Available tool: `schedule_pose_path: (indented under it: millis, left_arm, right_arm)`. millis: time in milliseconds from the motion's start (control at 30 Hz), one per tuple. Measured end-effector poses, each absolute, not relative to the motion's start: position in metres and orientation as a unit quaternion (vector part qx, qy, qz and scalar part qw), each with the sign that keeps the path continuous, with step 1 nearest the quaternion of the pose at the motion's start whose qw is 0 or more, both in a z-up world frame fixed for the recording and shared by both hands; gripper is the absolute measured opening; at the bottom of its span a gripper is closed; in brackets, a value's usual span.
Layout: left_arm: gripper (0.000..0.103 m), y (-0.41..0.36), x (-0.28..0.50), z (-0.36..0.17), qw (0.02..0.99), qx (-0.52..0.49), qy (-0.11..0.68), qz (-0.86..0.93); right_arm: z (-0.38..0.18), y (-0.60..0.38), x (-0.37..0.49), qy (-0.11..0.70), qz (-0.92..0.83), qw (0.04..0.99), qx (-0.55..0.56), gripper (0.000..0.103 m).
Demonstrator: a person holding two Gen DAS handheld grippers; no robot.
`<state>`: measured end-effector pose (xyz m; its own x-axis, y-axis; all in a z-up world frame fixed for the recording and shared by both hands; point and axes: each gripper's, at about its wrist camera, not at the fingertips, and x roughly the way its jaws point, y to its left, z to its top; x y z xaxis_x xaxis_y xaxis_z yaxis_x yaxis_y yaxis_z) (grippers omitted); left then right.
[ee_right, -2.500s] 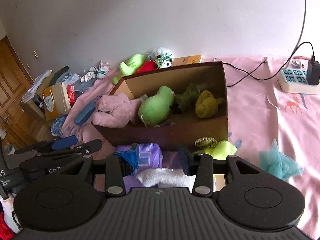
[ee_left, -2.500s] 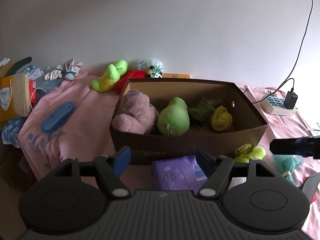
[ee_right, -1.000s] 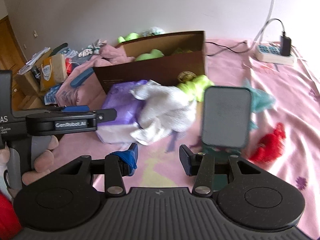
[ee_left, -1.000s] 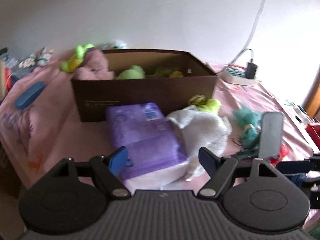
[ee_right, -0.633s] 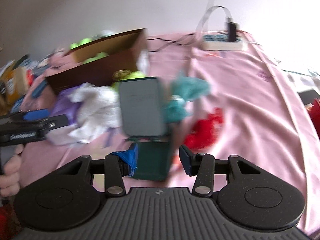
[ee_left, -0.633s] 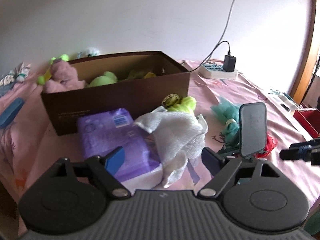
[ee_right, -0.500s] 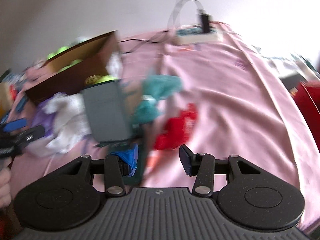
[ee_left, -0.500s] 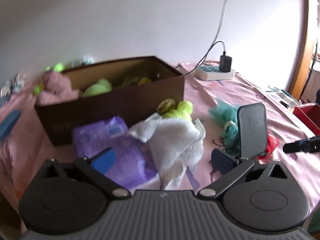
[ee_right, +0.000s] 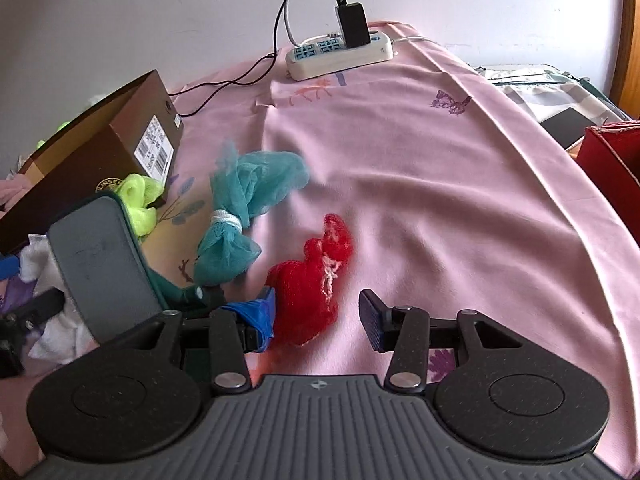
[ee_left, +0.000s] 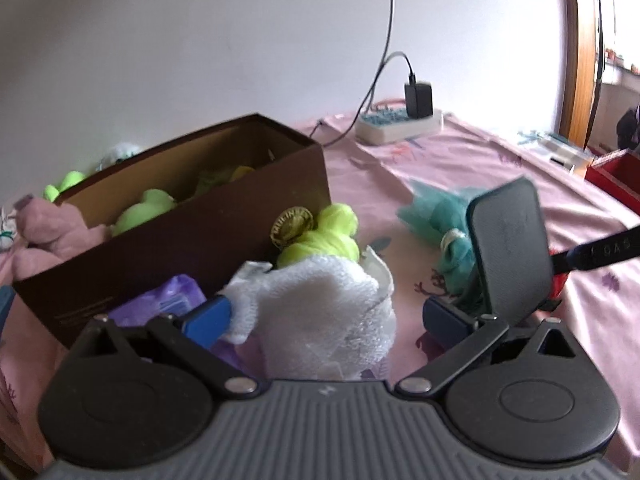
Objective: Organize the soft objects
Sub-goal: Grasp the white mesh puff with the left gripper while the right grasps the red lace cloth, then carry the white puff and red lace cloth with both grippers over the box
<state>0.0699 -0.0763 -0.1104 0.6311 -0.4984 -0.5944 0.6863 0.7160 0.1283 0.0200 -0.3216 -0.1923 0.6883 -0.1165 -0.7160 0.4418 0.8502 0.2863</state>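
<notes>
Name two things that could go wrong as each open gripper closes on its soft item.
The left gripper straddles the white towel lying on a purple pack; it might pinch both. The right gripper is near the red mesh ball, beside a propped phone stand it could topple.

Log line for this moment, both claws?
left claw: open, white cloth between fingers | right claw: open, at red mesh | box: holds plush

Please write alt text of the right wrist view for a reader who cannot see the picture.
The open right gripper hovers over a red mesh puff on a pink sheet. A teal mesh puff lies just beyond, with a dark phone stand and a brown box to the left. A white power strip sits by the far wall.
</notes>
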Motion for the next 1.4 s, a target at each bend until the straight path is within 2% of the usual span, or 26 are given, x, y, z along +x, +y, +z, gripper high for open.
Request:
schedule_pose_path:
  millis: [67, 133, 200, 367, 500, 633, 733, 1067, 1400]
  left_arm:
    - [0.101, -0.081, 0.073, -0.117, 0.885, 0.177, 0.274, -0.331]
    - [0.093, -0.083, 0.076, -0.123, 0.883, 0.171, 0.282, -0.334]
    - [0.074, -0.084, 0.079, -0.127, 0.882, 0.164, 0.29, -0.333]
    - [0.062, -0.079, 0.083, -0.132, 0.886, 0.142, 0.294, -0.329]
    - [0.054, -0.073, 0.08, -0.129, 0.891, 0.124, 0.294, -0.324]
    - [0.05, -0.063, 0.078, -0.122, 0.891, 0.086, 0.305, -0.326]
    - [0.049, -0.057, 0.072, -0.116, 0.892, 0.072, 0.305, -0.326]
    - [0.047, -0.024, 0.06, -0.079, 0.903, 0.019, 0.283, -0.323]
    - [0.047, 0.001, 0.08, -0.04, 0.916, -0.006, 0.25, -0.312]
  right_arm:
    - [-0.195, -0.322, 0.025, 0.362, -0.153, 0.891, 0.228, 0.03]
    - [-0.198, -0.321, 0.028, 0.361, -0.149, 0.892, 0.228, 0.03]
    - [-0.199, -0.318, 0.032, 0.359, -0.142, 0.895, 0.222, 0.03]
    - [-0.206, -0.32, 0.037, 0.346, -0.135, 0.897, 0.24, 0.027]
    - [-0.207, -0.324, 0.035, 0.335, -0.128, 0.898, 0.254, 0.018]
    - [-0.201, -0.324, 0.03, 0.32, -0.13, 0.905, 0.25, 0.011]
    - [-0.195, -0.327, 0.025, 0.309, -0.131, 0.908, 0.25, 0.01]
    - [-0.165, -0.324, 0.012, 0.266, -0.116, 0.93, 0.226, 0.009]
    - [-0.107, -0.307, 0.025, 0.208, -0.062, 0.96, 0.175, 0.01]
